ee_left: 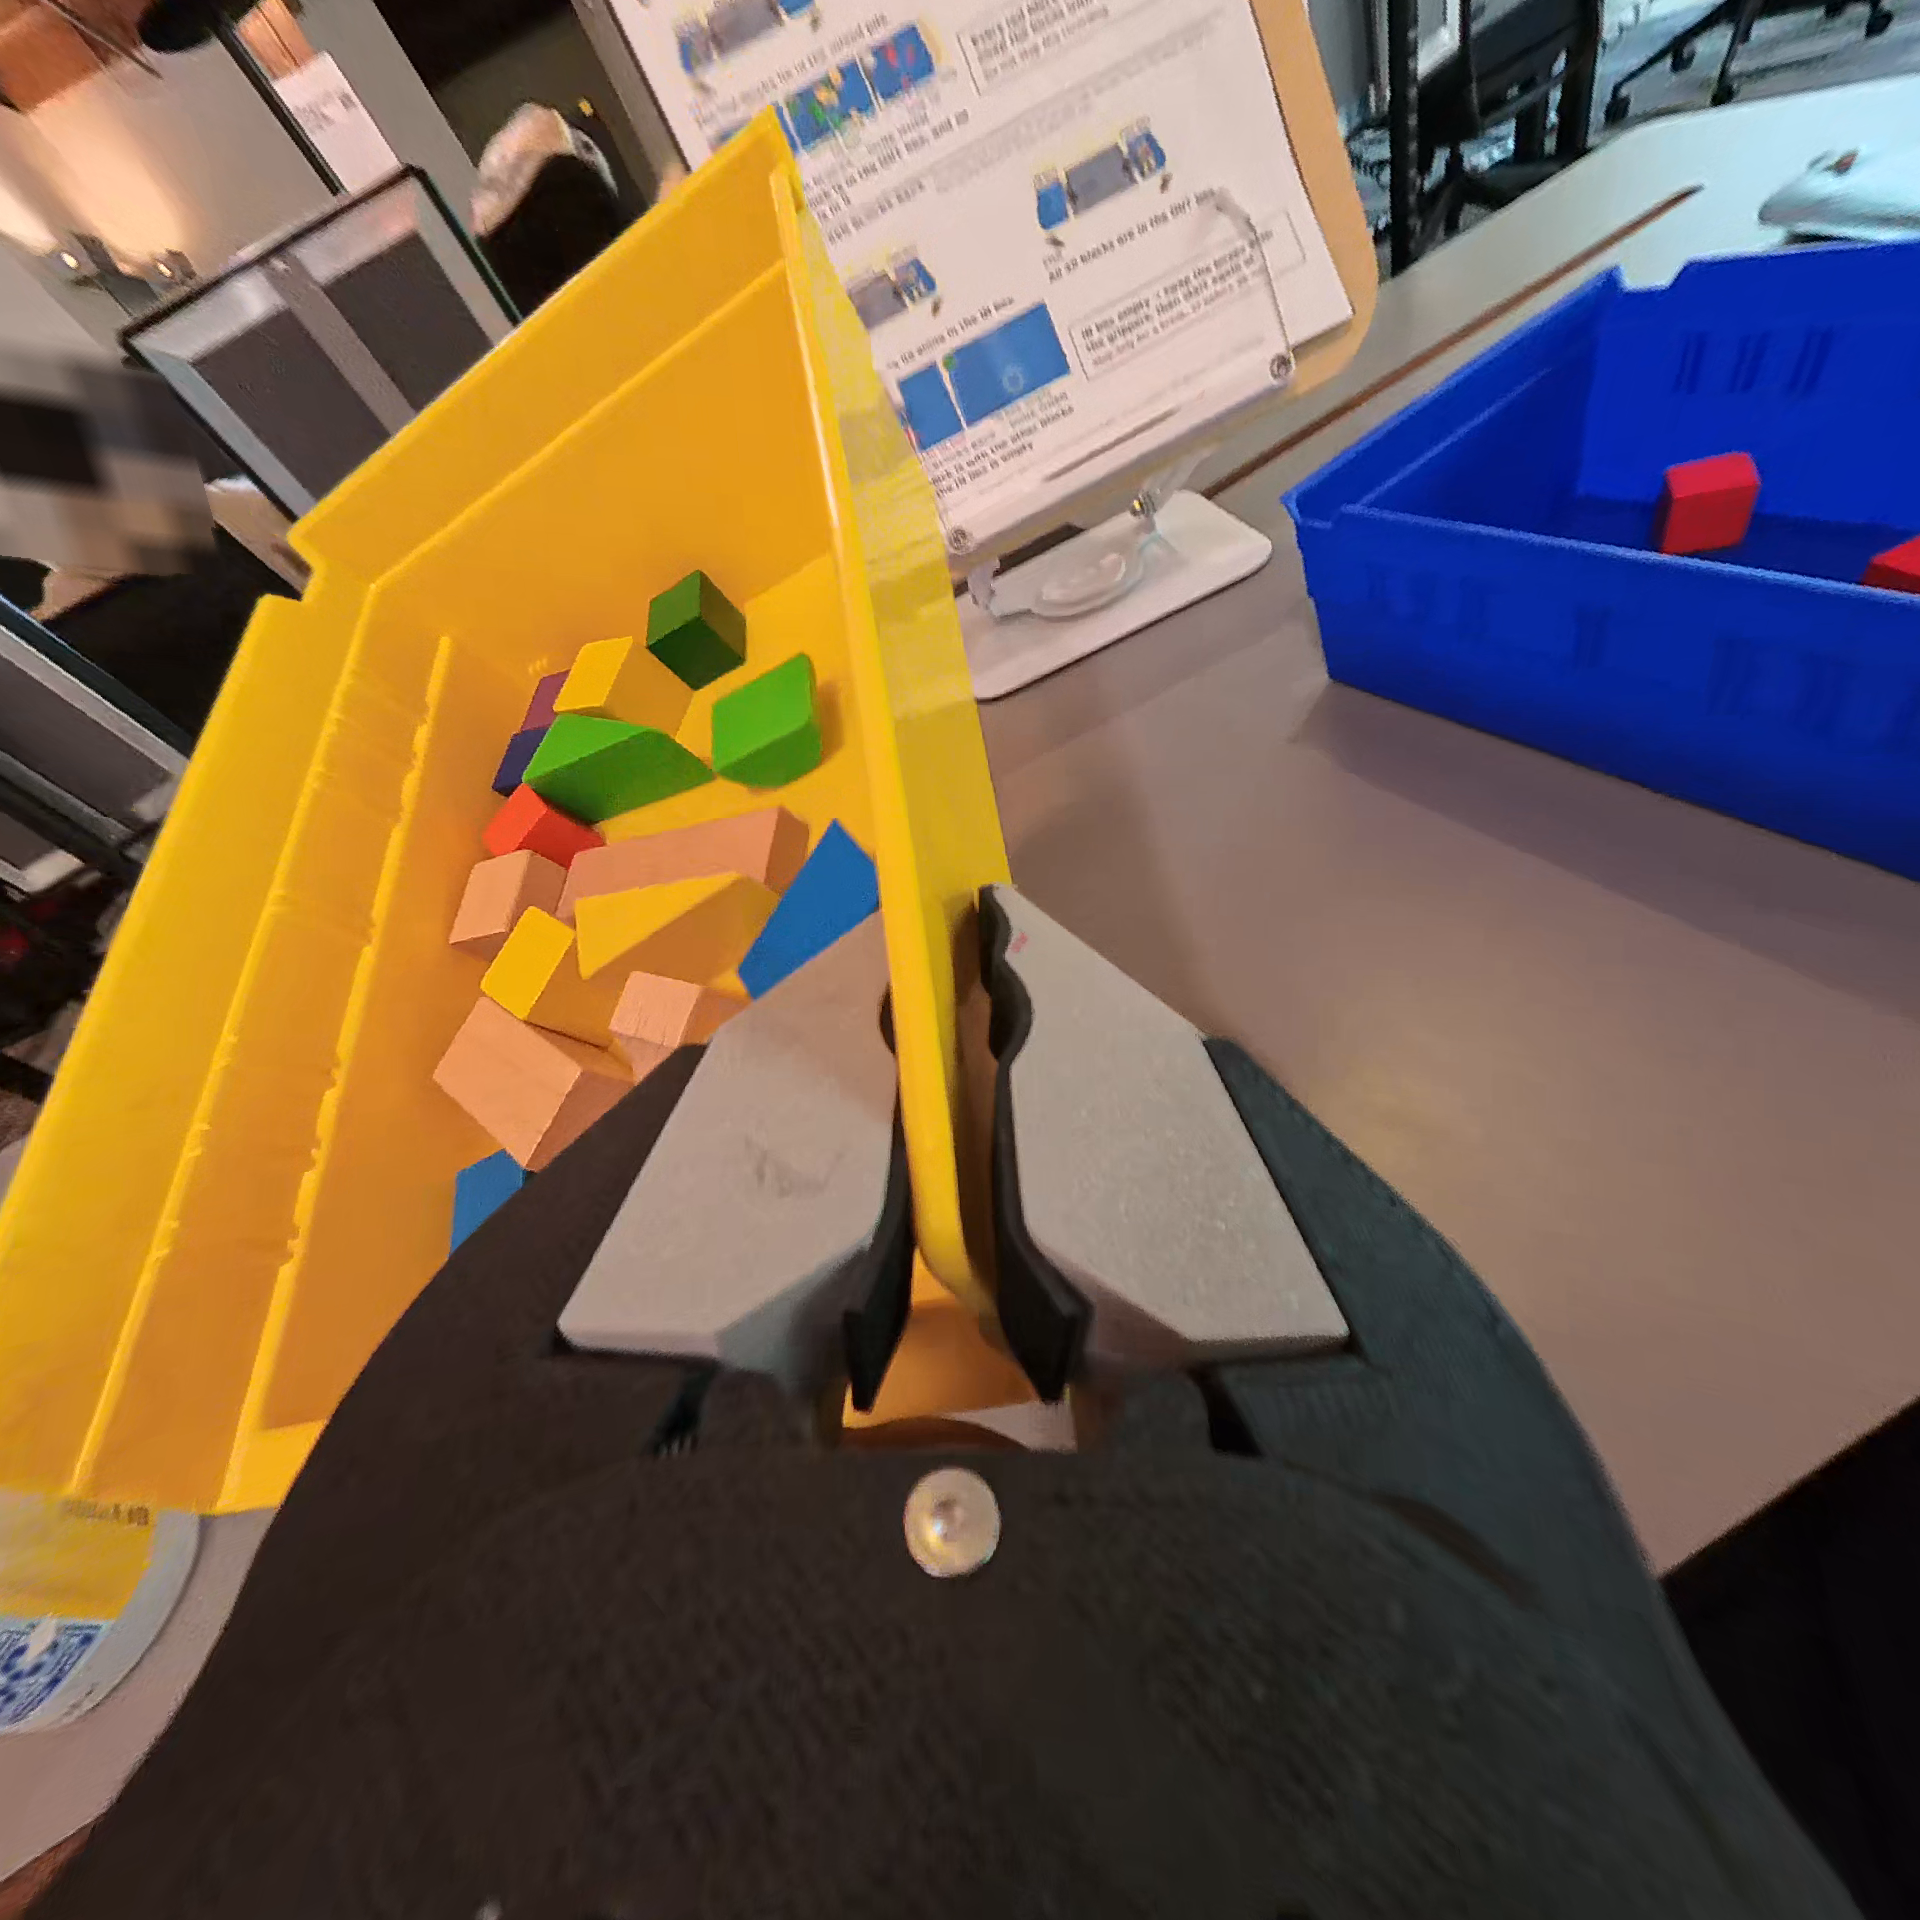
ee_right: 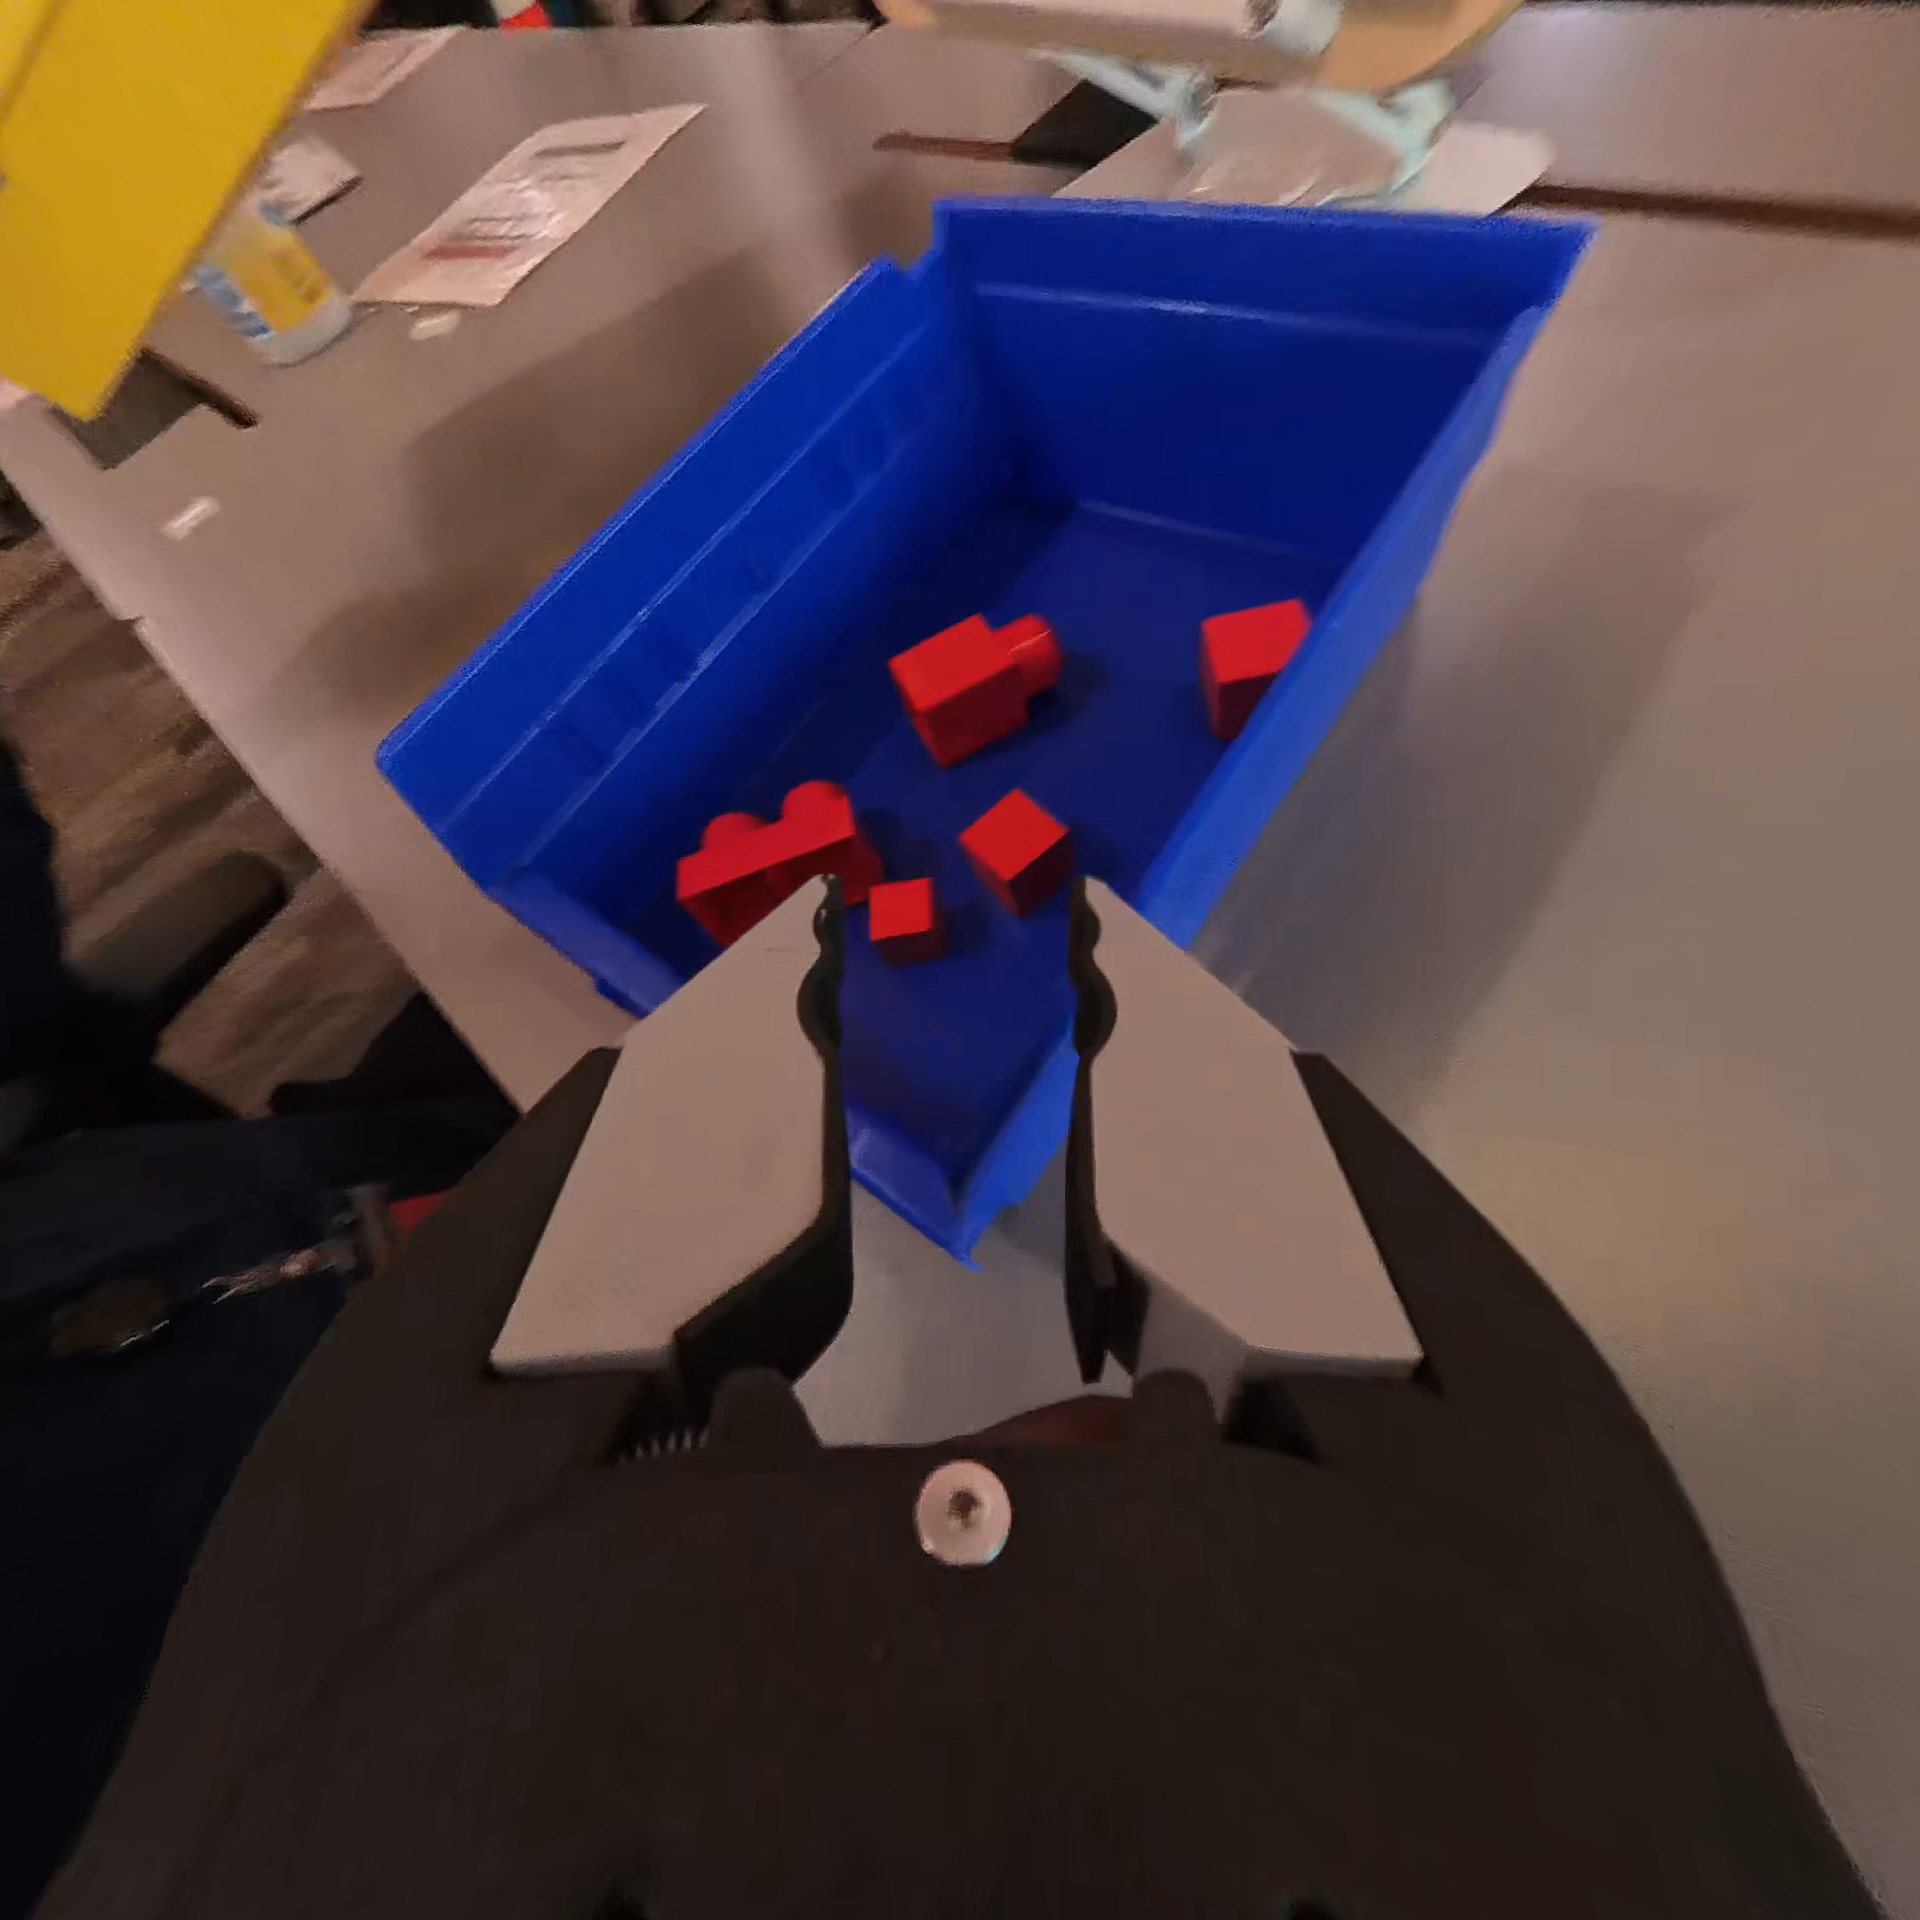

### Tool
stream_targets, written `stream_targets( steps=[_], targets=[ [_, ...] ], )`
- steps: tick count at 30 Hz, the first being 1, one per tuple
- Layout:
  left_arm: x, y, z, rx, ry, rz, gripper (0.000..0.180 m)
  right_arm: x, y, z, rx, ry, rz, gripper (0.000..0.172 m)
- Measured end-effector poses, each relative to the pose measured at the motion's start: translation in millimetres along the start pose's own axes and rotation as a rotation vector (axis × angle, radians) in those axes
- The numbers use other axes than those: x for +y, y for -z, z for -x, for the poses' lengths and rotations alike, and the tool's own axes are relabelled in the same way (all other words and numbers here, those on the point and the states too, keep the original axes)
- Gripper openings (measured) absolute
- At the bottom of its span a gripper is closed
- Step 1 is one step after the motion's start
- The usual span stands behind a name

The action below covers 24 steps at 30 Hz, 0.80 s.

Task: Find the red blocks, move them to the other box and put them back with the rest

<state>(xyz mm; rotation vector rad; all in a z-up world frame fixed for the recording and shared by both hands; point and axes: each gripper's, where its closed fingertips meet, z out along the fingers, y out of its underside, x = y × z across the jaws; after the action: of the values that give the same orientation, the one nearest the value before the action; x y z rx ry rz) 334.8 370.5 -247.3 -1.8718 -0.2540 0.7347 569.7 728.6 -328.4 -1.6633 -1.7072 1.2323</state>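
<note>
While the left gripper (ee_left: 940, 935) clamps only the thin side wall of the tilted yellow box (ee_left: 623, 436), the mixed blocks (ee_left: 623, 883) at centre left could slide and wrench that wall free. Half open and empty, the right gripper (ee_right: 951, 899) hovers over the red blocks (ee_right: 971, 681) in the blue box (ee_right: 665, 644) at mid-frame on the bench (ee_right: 1662, 831), and could knock the small cube (ee_right: 902, 912) aside.

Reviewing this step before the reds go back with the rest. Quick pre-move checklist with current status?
1. Left gripper clamped on the yellow box side wall: ok.
2. Yellow box lifted and tilted, mixed blocks inside: ok.
3. Right gripper fingers apart, nothing between them: ok.
4. Red blocks gathered in the blue box: ok, five visible.
5. Orange-red block in the yellow box, a missed red: cannot tell.
6. Blue box flat on the table: ok.
</note>
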Motion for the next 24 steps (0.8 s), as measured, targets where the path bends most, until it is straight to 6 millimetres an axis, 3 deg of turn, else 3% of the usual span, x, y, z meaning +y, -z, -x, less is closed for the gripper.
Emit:
stream_targets(
  steps=[2,4,8,10,14,15,16,20,24],
  targets=[
    [6,-7,-4,0.017,0.0,0.021,0.003,4,-8,1,0.008,0.001,0.044,0.032],
    [9,-12,-7,0.027,-0.009,0.03,0.003,-1,-1,-14,0.149,0.038,0.052,0.022],
    [10,-15,-8,0.023,-0.025,0.029,0.003,-25,38,-33,0.331,0.033,-0.093,0.041],
    [11,-15,-8,0.008,-0.054,0.035,0.003,-19,40,-35,0.321,-0.009,-0.079,0.042],
    [7,-15,-10,-0.012,-0.083,0.039,0.003,11,11,-41,0.293,-0.056,0.086,0.051],
    [5,-14,-12,-0.009,-0.085,0.035,0.003,15,0,-35,0.255,-0.046,0.114,0.043],
    [4,-12,-13,-0.004,-0.085,0.029,0.003,17,-10,-31,0.236,-0.033,0.13,0.023],
    [-2,-11,-22,0.016,-0.084,0.016,0.003,13,-43,-29,0.363,0.062,0.168,0.022],
    [-5,-12,-30,0.041,-0.088,0.008,0.003,-2,-89,10,0.28,0.108,0.122,0.032]
  ],
)
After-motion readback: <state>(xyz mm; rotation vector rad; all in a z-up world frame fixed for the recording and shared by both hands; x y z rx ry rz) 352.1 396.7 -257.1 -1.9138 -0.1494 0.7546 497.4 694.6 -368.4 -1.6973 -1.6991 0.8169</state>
